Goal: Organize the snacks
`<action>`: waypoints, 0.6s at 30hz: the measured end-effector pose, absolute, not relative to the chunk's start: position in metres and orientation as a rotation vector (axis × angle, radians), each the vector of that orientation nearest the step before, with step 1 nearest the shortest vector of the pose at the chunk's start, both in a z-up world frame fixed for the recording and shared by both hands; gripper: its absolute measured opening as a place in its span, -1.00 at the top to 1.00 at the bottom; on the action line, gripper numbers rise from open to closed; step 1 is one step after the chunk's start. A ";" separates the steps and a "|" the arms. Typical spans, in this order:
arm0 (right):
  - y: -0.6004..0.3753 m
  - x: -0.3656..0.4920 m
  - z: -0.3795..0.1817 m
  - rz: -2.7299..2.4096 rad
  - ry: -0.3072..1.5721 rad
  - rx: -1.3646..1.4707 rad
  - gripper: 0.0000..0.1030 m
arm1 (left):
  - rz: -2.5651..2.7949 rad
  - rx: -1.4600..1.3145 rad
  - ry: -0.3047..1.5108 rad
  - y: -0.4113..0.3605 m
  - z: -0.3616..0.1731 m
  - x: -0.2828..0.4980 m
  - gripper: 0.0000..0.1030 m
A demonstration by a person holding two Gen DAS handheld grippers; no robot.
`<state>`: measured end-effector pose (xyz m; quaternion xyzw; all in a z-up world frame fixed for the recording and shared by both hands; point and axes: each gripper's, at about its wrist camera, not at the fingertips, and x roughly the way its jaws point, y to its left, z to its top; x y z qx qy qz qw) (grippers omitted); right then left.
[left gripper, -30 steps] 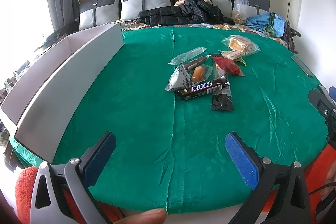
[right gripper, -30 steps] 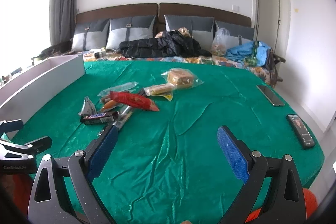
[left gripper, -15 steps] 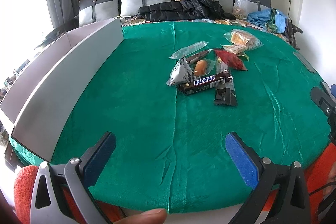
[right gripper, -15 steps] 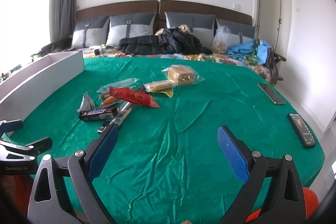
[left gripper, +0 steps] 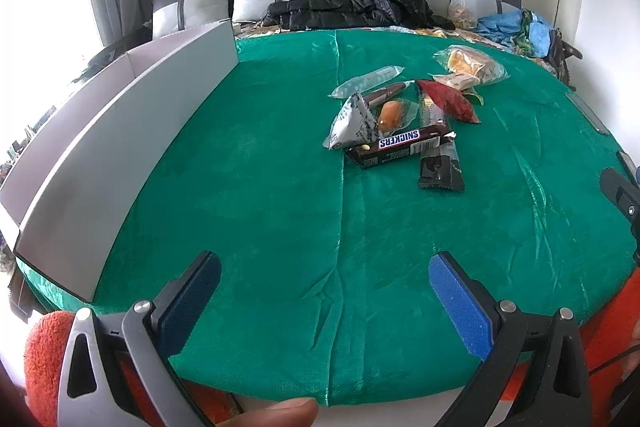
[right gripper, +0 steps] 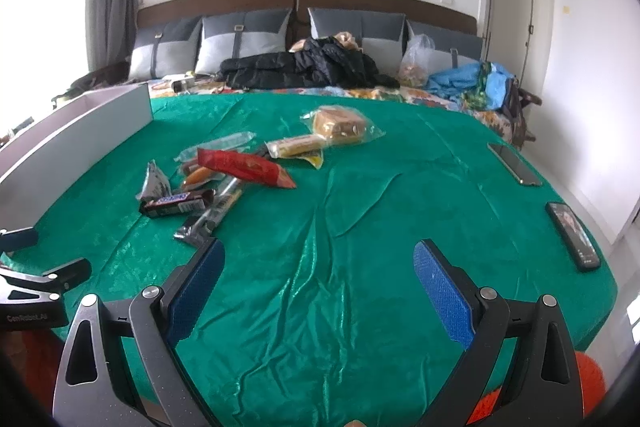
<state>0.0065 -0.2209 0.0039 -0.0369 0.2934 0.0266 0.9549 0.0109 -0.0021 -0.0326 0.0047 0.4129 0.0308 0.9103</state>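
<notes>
Left wrist view: my left gripper point(left gripper: 324, 291) is released, its two blue pads spread wide with only green cloth point(left gripper: 256, 187) between them. It holds nothing. The snack pile lies ahead of the claw and slightly toward its right finger, well apart from the tips. Nearest to me in the pile is a dark wrapper point(left gripper: 440, 167), with the Snickers bar point(left gripper: 400, 143) lying across its far end. A grey foil packet point(left gripper: 352, 123) touches the bar on the side toward my left finger. Beyond these sit a small orange-brown roll in clear wrap point(left gripper: 390, 115), a red packet point(left gripper: 448, 99), a clear sleeve point(left gripper: 368, 81) and a bagged bread point(left gripper: 468, 65). A white box point(left gripper: 120, 147) runs along the left of the claw, its long wall upright. Part of the other gripper shows at the right edge.

Right wrist view: my right gripper point(right gripper: 318, 287) is also released and empty, pads wide over bare cloth point(right gripper: 360, 227). The snack pile sits ahead and to the left of the claw. The dark wrapper point(right gripper: 208, 219) ends just beyond my left fingertip; I cannot tell whether they touch. The Snickers bar point(right gripper: 176, 205) lies farther left, the red packet point(right gripper: 244, 167) beyond it, and the bagged bread point(right gripper: 340, 125) farthest ahead. Two phones point(right gripper: 516, 163) point(right gripper: 574, 233) lie on the cloth to the right of the claw. The white box point(right gripper: 80, 131) stands far left.
</notes>
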 end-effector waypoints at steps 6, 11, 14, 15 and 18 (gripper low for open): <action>-0.223 0.008 0.002 0.047 0.598 -0.069 -0.88 | 0.068 0.011 0.862 0.000 -0.038 0.014 -1.00; -0.222 0.012 -0.002 0.047 0.615 -0.069 -0.88 | 0.077 0.010 0.875 0.005 -0.044 0.021 -1.00; -0.222 0.017 -0.009 0.059 0.644 -0.072 -0.88 | 0.095 0.002 0.898 0.012 -0.053 0.033 -1.00; -0.222 0.019 -0.013 0.065 0.661 -0.072 -0.88 | 0.105 -0.005 0.912 0.016 -0.058 0.039 -1.00; -0.223 0.024 -0.026 0.075 0.718 -0.067 -0.88 | 0.113 -0.034 0.957 0.027 -0.069 0.046 -1.00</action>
